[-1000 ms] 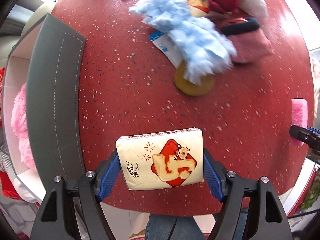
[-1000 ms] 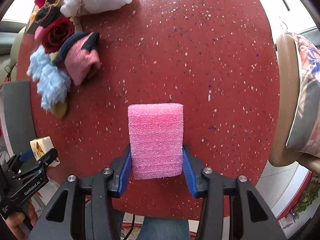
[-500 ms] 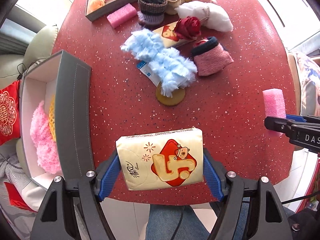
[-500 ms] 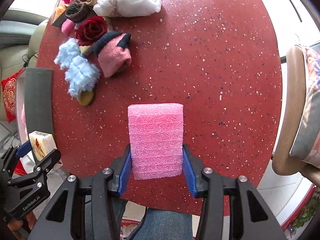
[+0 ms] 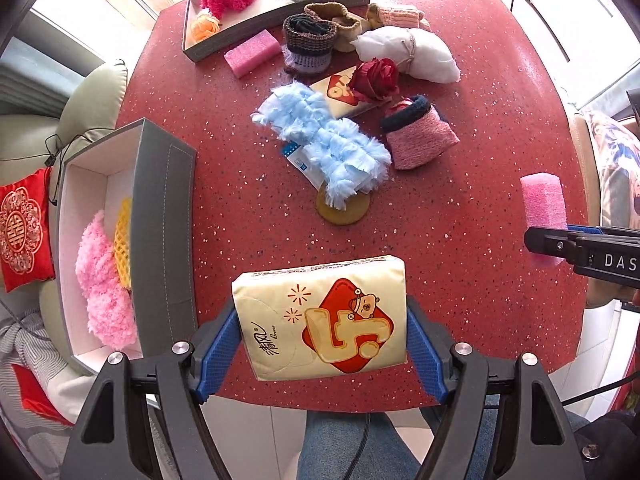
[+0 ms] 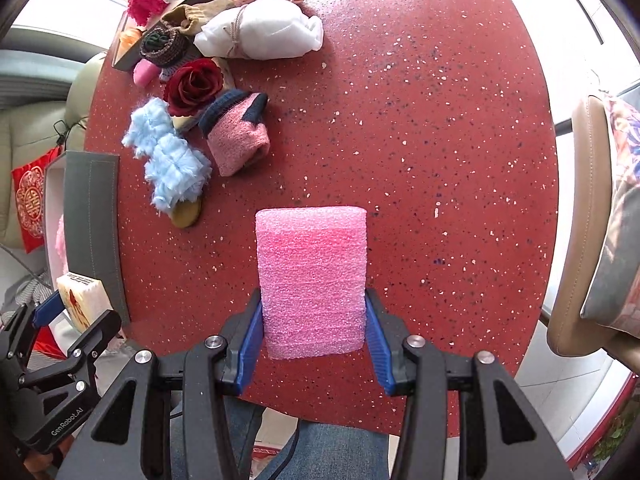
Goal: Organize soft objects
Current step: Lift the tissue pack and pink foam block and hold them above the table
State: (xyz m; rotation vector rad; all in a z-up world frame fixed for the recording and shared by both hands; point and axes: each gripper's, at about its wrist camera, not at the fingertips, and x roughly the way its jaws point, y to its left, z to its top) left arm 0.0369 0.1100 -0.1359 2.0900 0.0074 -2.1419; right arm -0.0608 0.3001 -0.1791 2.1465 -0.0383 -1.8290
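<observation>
My left gripper (image 5: 322, 344) is shut on a cream tissue pack (image 5: 320, 320) with a red diamond print, held above the near edge of the round red table (image 5: 460, 92). My right gripper (image 6: 314, 338) is shut on a pink foam block (image 6: 312, 280), also lifted over the table. In the left wrist view the pink foam block (image 5: 544, 200) and right gripper show at the far right. In the right wrist view the tissue pack (image 6: 82, 298) shows at the lower left. A grey box (image 5: 164, 216) at the left holds pink fluff (image 5: 100, 280) and a yellow net piece.
Mid-table lie a blue fluffy duster (image 5: 328, 148), a pink knit pouch (image 5: 420, 136), a red rose (image 5: 376, 78) on another tissue pack, a white tied bundle (image 5: 408, 52), knit baskets and a second pink foam block (image 5: 252, 53). A grey tray (image 5: 276, 16) sits at the back. Chairs flank the table.
Both grippers have risen with their loads, so the table looks smaller and more of it shows, including the back tray and the grey box's inside. Both grips are unchanged.
</observation>
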